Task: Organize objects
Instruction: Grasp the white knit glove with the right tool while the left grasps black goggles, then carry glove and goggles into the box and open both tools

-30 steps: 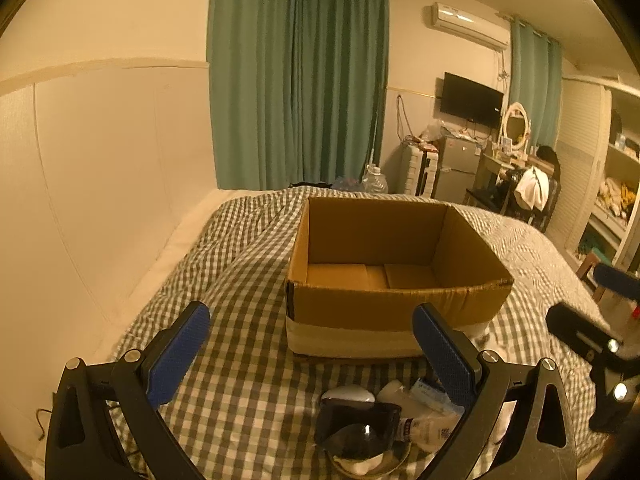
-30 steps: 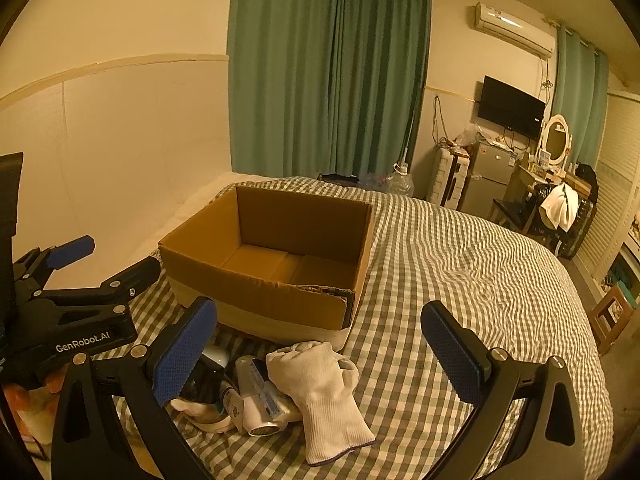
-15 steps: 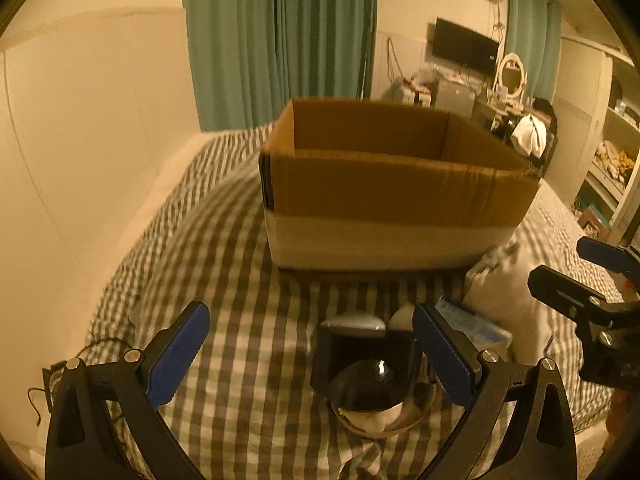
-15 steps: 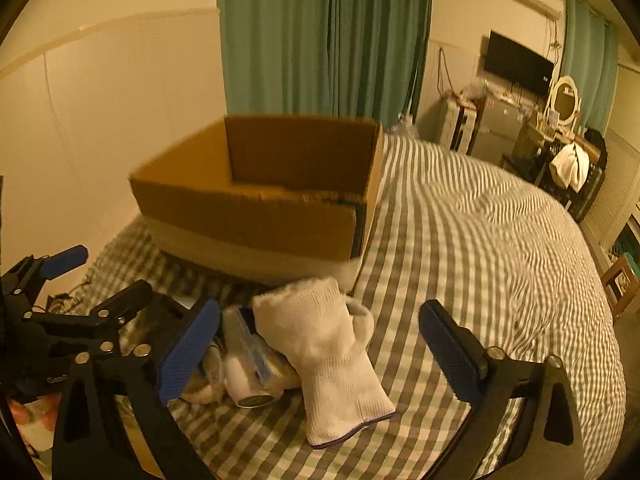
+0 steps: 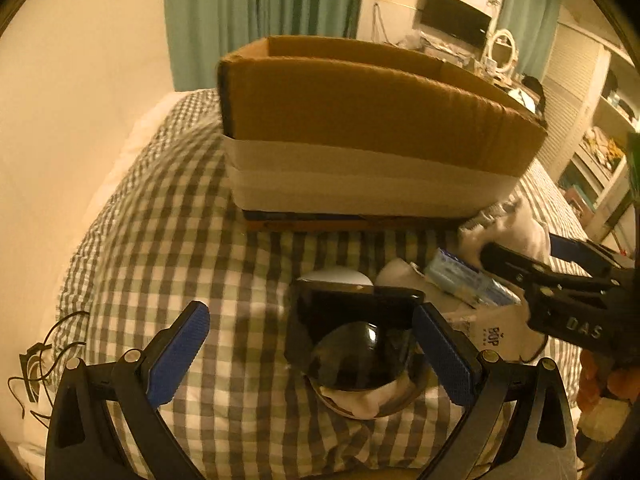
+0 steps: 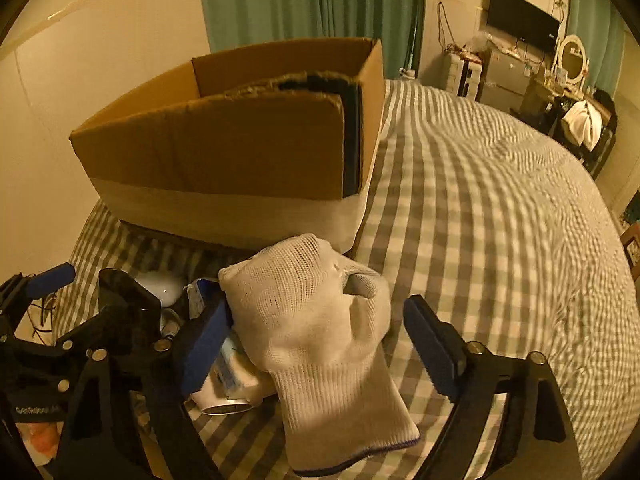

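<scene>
On the checked bed (image 6: 480, 200), at six o'clock of the cardboard box (image 6: 224, 148), the right hand-held gripper (image 6: 316, 340) is closing around the white glove (image 6: 320, 328), likely boxing it next.

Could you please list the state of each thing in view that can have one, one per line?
Cardboard box: open-topped, upright on the bed.
White knit glove: lying crumpled on the checked bedspread, between the right jaws.
Right gripper: jaws closing around the glove, not yet clamped.
Left gripper: open, holding nothing.
Black device with a domed lens: resting on the bedspread, between the left jaws.
Curtains: drawn.
Television: off.
</scene>
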`<state>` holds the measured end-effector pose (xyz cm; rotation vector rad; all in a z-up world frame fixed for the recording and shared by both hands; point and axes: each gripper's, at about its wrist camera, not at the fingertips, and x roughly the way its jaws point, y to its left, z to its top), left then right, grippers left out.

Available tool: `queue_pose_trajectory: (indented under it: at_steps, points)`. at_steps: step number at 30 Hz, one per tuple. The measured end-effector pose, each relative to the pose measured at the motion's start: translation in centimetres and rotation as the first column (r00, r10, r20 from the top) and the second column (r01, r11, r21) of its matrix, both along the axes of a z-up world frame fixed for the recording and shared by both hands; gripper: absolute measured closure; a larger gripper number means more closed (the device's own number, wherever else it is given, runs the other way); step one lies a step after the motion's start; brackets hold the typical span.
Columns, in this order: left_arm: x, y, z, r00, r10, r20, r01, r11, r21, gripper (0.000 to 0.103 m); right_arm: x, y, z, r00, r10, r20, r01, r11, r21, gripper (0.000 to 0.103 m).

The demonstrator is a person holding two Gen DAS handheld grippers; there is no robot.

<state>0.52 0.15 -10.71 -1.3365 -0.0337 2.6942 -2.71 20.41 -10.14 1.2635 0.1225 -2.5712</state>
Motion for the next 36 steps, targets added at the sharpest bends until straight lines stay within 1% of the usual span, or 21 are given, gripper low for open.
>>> queue_pose_trajectory:
  at_steps: [1,5,9,11,13,15,20,27,35,36]
  points:
    - [0.0,0.3,-0.2,1.000,-0.012,0.008,0.012,1.000,-0.003,0.000,0.0,0.0,-0.1,1.000,0.009,0.001,-0.009,1.000,-0.006,0.028]
    - [-0.2,1.2,-1.7,0.996,-0.060,0.059,0.059,0.998,0.018,0.000,0.3,-0.4,0.1,1.000,0.017,-0.010,-0.017,1.000,-0.003,0.031]
    - [-0.4,0.7,-2.5,0.995,-0.041,0.087,0.035,0.997,0.064,0.001,0.3,-0.3,0.1,1.000,0.020,-0.010,-0.020,1.000,-0.001,0.033]
    - [-0.4,0.4,-2.7,0.995,-0.052,0.091,0.043,0.994,0.096,0.010,0.4,-0.4,0.3,1.000,0.021,-0.010,-0.021,1.000,0.000,0.033]
    - [0.0,0.5,-2.5,0.994,-0.072,0.085,0.063,0.992,0.107,0.027,0.5,-0.4,0.4,1.000,0.022,-0.011,-0.022,1.000,0.002,0.033]
    - [0.1,0.6,-2.0,0.993,-0.088,0.079,0.080,0.993,0.092,0.027,0.6,-0.6,0.5,1.000,0.022,-0.010,-0.022,1.000,0.001,0.033]
    - [0.0,0.9,-2.0,0.992,-0.095,0.077,0.088,0.992,0.093,0.027,0.7,-0.9,0.9,1.000,0.024,-0.019,-0.024,1.000,0.000,0.033]
    - [-0.4,1.6,1.0,0.992,-0.124,0.015,0.124,0.991,0.054,0.027,1.4,-1.2,2.2,0.998,0.041,-0.043,-0.041,0.999,0.000,0.034]
    - [-0.5,0.9,3.5,0.994,-0.104,-0.038,0.105,0.994,0.038,0.027,2.4,-1.8,4.3,0.993,0.066,-0.094,-0.065,0.998,0.010,0.038]
    - [-0.6,1.0,4.2,0.994,-0.104,-0.044,0.105,0.994,0.038,0.027,2.5,-1.9,4.6,0.992,0.069,-0.101,-0.068,0.998,0.011,0.038]
